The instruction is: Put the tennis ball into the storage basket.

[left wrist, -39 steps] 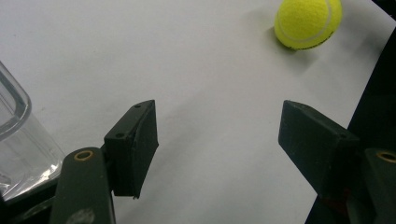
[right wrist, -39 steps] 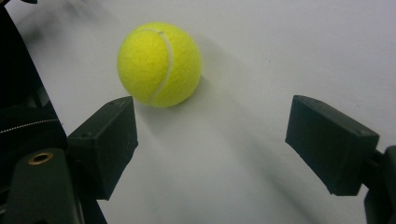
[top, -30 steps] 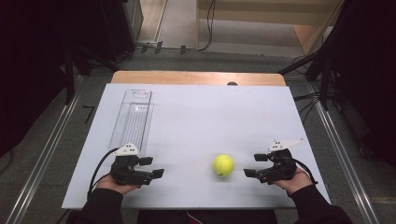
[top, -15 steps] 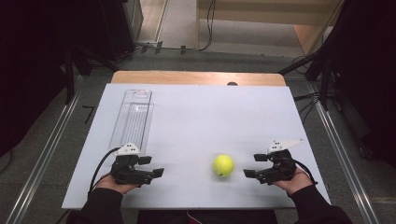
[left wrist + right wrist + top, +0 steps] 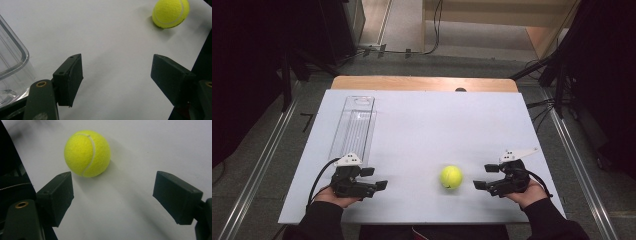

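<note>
A yellow tennis ball (image 5: pixel 451 177) lies on the white table top (image 5: pixel 427 125) near its front edge. My right gripper (image 5: pixel 484 176) rests just right of the ball, open, jaws pointing at it with a small gap between. In the right gripper view the ball (image 5: pixel 87 153) sits ahead of the left jaw, untouched, and my right gripper (image 5: pixel 112 192) holds nothing. My left gripper (image 5: pixel 375 178) rests at the front left, open and empty, pointing right. Its own view shows the left gripper (image 5: pixel 116 72) with the ball (image 5: pixel 170 13) far off at upper right.
A long clear plastic container (image 5: pixel 353 128) lies on the left side of the table, its near corner (image 5: pixel 12 60) beside my left jaw. A wooden board edge (image 5: pixel 422 83) borders the table's far side. Dark stands and cables flank the table.
</note>
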`<state>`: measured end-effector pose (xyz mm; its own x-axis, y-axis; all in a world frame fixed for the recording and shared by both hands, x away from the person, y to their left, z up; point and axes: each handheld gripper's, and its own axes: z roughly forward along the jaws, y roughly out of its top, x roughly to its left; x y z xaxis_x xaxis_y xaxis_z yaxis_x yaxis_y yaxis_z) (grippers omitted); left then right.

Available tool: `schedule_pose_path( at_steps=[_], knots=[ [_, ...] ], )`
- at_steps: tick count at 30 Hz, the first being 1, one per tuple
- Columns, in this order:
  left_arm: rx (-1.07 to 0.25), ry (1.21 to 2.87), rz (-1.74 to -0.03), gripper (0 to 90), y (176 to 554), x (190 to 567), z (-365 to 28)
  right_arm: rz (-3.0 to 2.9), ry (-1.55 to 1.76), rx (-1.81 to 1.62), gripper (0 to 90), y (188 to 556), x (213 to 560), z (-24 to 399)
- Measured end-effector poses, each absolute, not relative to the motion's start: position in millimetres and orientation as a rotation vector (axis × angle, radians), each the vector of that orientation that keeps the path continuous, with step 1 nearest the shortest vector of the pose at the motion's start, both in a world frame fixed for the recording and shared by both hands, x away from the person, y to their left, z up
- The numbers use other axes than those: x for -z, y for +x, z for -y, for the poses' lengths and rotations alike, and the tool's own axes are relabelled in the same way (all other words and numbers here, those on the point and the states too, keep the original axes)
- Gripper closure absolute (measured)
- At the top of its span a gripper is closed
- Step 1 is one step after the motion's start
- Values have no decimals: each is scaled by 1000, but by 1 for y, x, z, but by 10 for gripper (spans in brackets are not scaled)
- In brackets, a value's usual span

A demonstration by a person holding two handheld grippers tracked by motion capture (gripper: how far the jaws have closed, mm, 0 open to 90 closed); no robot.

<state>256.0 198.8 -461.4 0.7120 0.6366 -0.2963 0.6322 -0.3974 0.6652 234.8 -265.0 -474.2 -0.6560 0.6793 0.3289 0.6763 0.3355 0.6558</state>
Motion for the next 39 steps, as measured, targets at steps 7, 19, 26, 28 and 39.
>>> schedule_pose_path(
  at_steps=[7, 19, 26, 28, 39],
  knots=[
    [-9, 2115, -962, 265, 257, 461, -200, -2558, 1293, -1283, 149, 234, 471, 265],
    [-9, 2112, -962, 265, 257, 461, -200, -2514, 1284, -1311, 148, 239, 461, 266],
    [-8, 2115, -962, 265, 257, 461, -200, -2516, 1253, -1325, 149, 244, 456, 259],
    [-8, 2113, -964, 265, 257, 461, -200, -2521, 1239, -1323, 149, 246, 455, 255],
    [-4, 2119, -960, 265, 257, 461, -200, -2538, 1199, -1314, 149, 251, 450, 240]
  ],
)
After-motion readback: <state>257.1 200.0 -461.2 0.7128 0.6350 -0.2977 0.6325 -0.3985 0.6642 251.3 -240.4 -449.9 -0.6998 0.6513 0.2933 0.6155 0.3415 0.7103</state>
